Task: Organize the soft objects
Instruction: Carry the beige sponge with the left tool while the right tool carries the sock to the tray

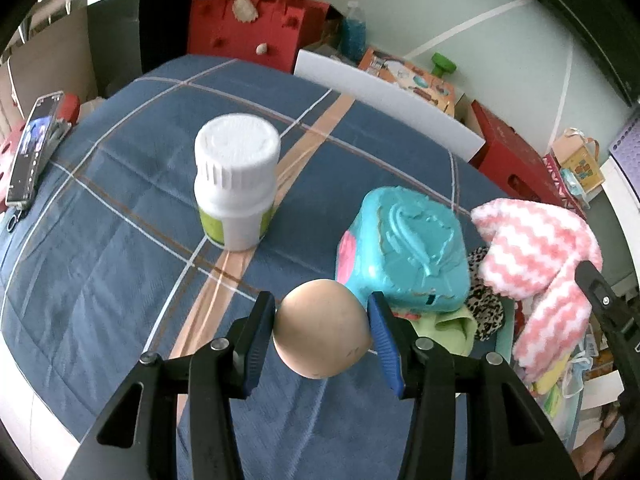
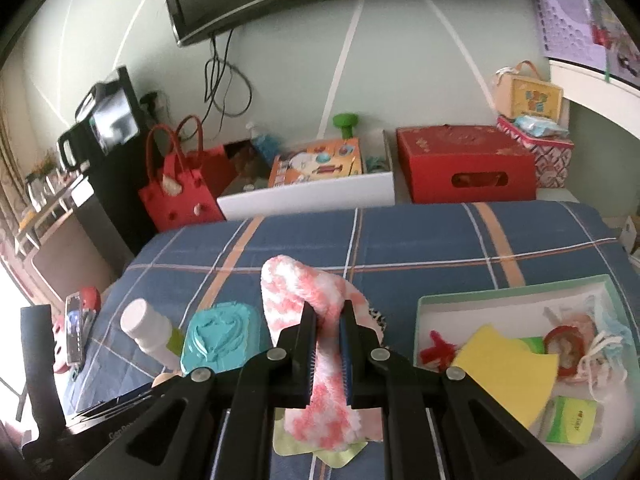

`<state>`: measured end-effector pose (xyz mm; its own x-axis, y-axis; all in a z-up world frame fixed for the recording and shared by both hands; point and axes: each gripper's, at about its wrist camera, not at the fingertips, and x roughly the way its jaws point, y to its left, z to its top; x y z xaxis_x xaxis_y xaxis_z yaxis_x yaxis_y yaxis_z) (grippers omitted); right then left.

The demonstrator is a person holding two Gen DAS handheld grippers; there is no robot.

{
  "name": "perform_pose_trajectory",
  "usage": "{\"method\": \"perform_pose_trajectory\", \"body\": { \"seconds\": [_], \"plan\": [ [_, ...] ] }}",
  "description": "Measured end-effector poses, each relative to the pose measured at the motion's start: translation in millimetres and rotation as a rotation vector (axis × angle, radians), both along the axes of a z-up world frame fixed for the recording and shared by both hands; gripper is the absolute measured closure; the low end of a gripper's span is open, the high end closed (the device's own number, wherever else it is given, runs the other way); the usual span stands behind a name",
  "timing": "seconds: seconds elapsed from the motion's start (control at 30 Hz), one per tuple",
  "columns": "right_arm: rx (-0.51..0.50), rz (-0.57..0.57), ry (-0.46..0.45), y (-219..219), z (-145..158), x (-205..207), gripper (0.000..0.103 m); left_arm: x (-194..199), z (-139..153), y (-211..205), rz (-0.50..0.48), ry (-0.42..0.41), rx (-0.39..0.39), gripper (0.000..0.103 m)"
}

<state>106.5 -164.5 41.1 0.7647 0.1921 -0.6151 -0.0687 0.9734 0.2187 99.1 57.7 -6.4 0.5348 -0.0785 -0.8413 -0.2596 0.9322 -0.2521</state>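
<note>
Pinching: right fingers [image 2: 345, 332] squeeze sock [image 2: 296, 292] | left fingers [image 1: 266, 320] clamp egg [image 1: 322, 330]

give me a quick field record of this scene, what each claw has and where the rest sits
surface: blue plaid bedcover
left claw: shut on beige egg-shaped ball
right claw: shut on pink-and-white fuzzy sock, lifted off the cover
white bottle: upright on the cover
teal container: beside the bottle
box: open, holds yellow cloth and small items

A red handbag [image 2: 182, 192] and red box [image 2: 466, 164] stand beyond the bed [image 2: 400, 236]
</note>
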Motion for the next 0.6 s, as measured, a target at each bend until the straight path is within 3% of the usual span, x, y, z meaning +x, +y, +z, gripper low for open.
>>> {"method": "perform_pose_trajectory", "body": {
  "seconds": [0.3,0.6],
  "plan": [
    [0.027,-0.088,-0.097,-31.2,18.3,-16.8,0.092,-4.3,23.2,-27.5,-0.088,-0.124,0.032,0.054],
    [0.029,-0.294,-0.166,-95.5,39.0,-42.5,0.092,-6.7,35.4,-64.9,-0.231,-0.188,0.012,0.053]
  ]
}}
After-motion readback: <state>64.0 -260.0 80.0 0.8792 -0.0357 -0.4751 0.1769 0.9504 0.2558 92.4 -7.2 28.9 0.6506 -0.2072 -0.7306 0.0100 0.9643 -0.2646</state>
